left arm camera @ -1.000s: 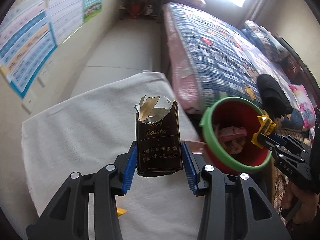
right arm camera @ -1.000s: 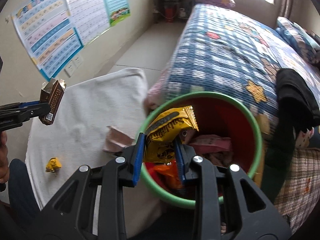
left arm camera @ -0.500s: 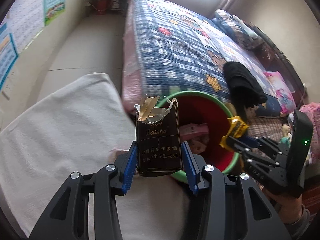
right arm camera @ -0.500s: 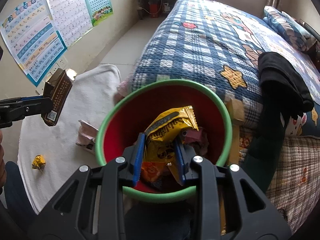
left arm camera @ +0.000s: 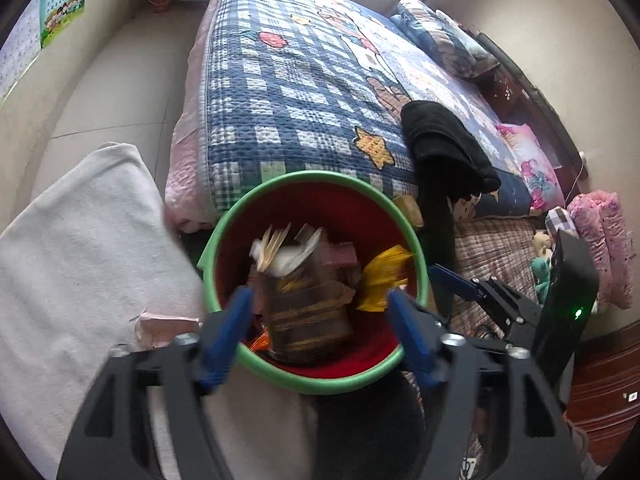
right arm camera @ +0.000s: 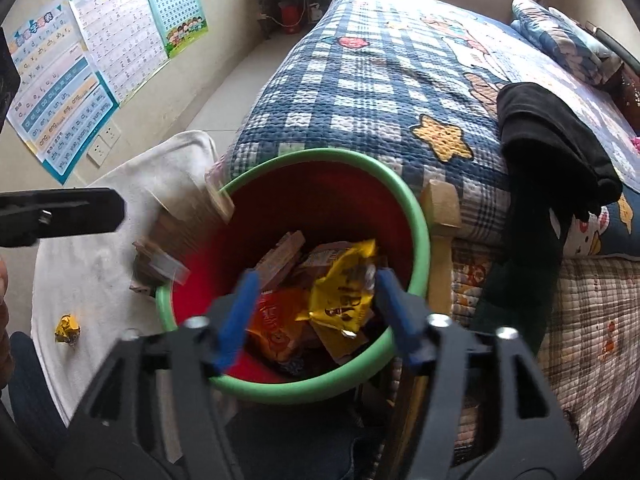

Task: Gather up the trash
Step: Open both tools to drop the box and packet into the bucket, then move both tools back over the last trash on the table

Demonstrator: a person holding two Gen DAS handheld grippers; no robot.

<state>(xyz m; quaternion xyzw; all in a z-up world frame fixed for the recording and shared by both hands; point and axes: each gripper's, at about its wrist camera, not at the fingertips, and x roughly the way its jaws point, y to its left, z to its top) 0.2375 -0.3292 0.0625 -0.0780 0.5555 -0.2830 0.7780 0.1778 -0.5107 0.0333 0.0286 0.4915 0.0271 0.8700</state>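
Observation:
A red bin with a green rim [left arm camera: 280, 186] [right arm camera: 416, 216] stands beside the bed. My left gripper [left arm camera: 318, 322] is open above it; a blurred brown cigarette pack [left arm camera: 308, 304] is loose between the spread fingers, over the bin, and shows blurred at the bin's left rim in the right wrist view [right arm camera: 176, 236]. My right gripper [right arm camera: 312, 316] is open above the bin; the yellow snack wrapper [right arm camera: 344, 292] [left arm camera: 382, 276] lies free inside on other trash. A small yellow wrapper [right arm camera: 68, 328] and a pink paper scrap [left arm camera: 164, 326] lie on the white cloth [left arm camera: 80, 264].
A bed with a blue checked quilt [left arm camera: 304, 80] runs behind the bin, with black clothing [left arm camera: 444, 148] draped on its edge. Posters [right arm camera: 72, 76] hang on the left wall. A plaid blanket [right arm camera: 592, 320] lies at the right. A cardboard piece [right arm camera: 440, 204] stands by the bin.
Both grippers have opened over the bin. The left let go of the cigarette pack, which is falling in. The right let go of the yellow wrapper, which now lies in the bin.

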